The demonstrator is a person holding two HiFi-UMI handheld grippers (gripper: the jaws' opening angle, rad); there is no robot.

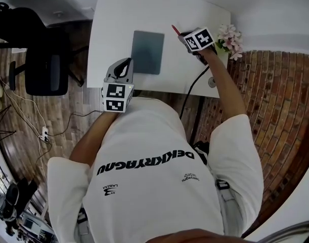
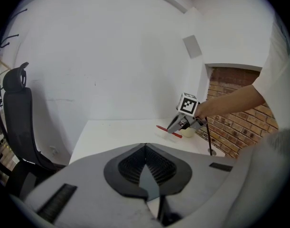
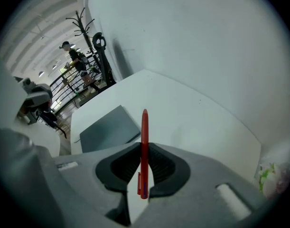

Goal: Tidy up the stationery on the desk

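Note:
A red pen (image 3: 144, 127) stands up between the jaws of my right gripper (image 3: 144, 147), which is shut on it. In the head view the right gripper (image 1: 187, 37) hovers over the far right of the white desk (image 1: 119, 14), with the red pen (image 1: 175, 30) sticking out to the left. A grey notebook (image 1: 148, 52) lies flat mid-desk. My left gripper (image 1: 125, 67) is at the desk's near edge, beside the notebook, jaws shut with nothing in them. The left gripper view shows the right gripper (image 2: 175, 126) and the pen (image 2: 163, 128) across the desk.
A pot of pink flowers (image 1: 230, 39) stands at the desk's right end, close to the right gripper. A black cable (image 1: 194, 82) hangs off the front edge. A black office chair (image 1: 40, 59) stands left of the desk. White walls bound the far side.

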